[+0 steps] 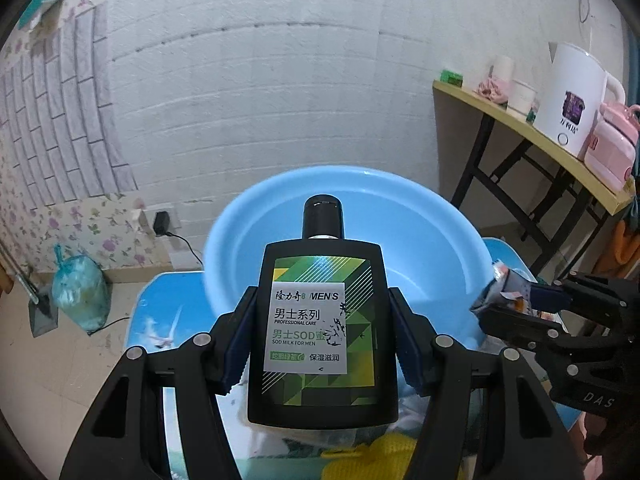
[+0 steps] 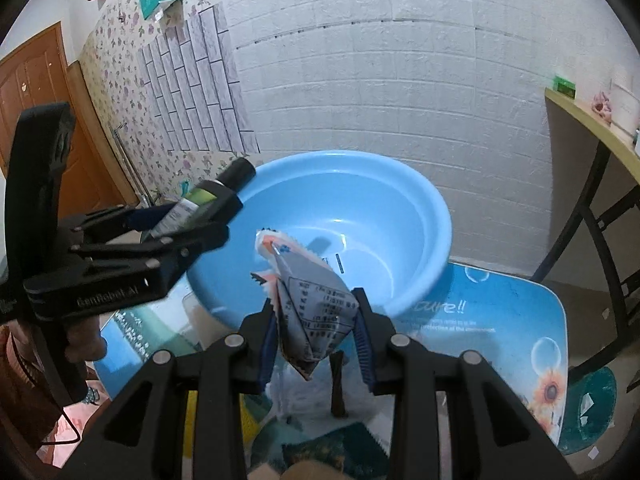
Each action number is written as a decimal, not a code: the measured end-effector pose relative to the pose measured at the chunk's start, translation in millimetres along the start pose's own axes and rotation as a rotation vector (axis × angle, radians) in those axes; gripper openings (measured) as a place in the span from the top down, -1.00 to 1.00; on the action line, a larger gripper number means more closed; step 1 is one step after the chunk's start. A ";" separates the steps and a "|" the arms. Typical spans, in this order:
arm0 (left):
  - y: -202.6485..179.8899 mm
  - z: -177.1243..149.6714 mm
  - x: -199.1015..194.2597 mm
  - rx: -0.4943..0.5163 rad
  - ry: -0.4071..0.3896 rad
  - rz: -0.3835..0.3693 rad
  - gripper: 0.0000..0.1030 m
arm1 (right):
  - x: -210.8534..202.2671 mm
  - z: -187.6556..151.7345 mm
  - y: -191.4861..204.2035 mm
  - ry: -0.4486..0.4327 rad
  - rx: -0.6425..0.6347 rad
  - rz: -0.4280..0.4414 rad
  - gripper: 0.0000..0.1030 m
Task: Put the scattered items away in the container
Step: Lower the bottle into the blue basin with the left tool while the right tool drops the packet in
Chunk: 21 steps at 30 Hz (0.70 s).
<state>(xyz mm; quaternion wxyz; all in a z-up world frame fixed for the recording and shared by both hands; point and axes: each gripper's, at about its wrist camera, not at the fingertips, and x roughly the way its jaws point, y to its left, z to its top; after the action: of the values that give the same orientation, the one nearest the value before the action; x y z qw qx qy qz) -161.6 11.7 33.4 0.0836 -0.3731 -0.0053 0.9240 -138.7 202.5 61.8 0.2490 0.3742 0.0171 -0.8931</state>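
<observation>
1. Left gripper [image 1: 320,336]: clamped on a black lotion bottle [image 1: 320,328], pads pressing its two flat sides about mid-body, cap pointing forward over the near rim of the blue basin [image 1: 420,216]; the basin stands on a blue printed tabletop [image 1: 160,312].
2. Right gripper [image 2: 316,332]: closed on a crumpled snack packet [image 2: 312,300], held low on its body, its loose upper end leaning toward the basin; the basin interior appears empty.
3. Risk, bottle: the sides look smooth and the bottle likely has some weight; a tilt during the lowering could let it slide through the pads; released from height it could knock the basin or bounce out.
4. Risk, packet: thin and light; released short of the rim, it may flutter down onto the tabletop.
5. Risk, grippers: they sit near one another on the same approach; converging on the basin together could bring a clash.
6. Left view alone: the bottle label, a white kettle [image 1: 572,100] on a side table, a tied bag [image 1: 80,296] on the floor.
7. Right view alone: the packet's printed face, the person's hand [image 2: 84,344] on the left gripper's handle, a brown door [image 2: 36,96], a dark stick-like item [image 2: 338,384] standing below the packet.
</observation>
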 end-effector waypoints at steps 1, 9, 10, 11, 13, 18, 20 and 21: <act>-1.8 -0.2 5.4 0.006 0.013 -0.003 -0.19 | 3.5 1.0 -2.3 0.003 0.005 -0.001 0.37; -9.8 -8.9 24.8 0.048 0.049 0.004 -0.20 | 21.9 6.9 -13.8 0.005 0.035 0.004 0.36; -10.7 -8.0 22.6 0.055 0.035 0.004 -0.20 | 23.6 7.6 -14.3 0.004 0.038 0.005 0.36; -12.8 -6.5 19.7 0.068 0.018 0.006 -0.20 | 24.3 8.5 -15.0 0.001 0.044 0.004 0.35; -17.0 -5.4 13.1 0.097 -0.011 0.008 -0.20 | 25.0 8.7 -14.6 -0.005 0.048 0.002 0.33; -17.4 -5.7 10.7 0.110 0.001 0.020 -0.20 | 29.5 8.2 -9.3 0.003 0.044 -0.001 0.30; -13.7 -8.7 9.6 0.094 0.017 0.023 -0.21 | 28.6 7.2 -7.8 0.009 0.043 -0.004 0.28; -11.7 -10.6 8.7 0.084 0.024 0.024 -0.22 | 28.1 6.9 -6.7 0.008 0.042 -0.007 0.27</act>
<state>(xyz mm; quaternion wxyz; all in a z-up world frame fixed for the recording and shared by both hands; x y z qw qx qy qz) -158.7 24.1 20.6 0.0884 -0.3803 0.0391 0.9198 -163.1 194.7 46.7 0.2380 0.3831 0.0004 -0.8925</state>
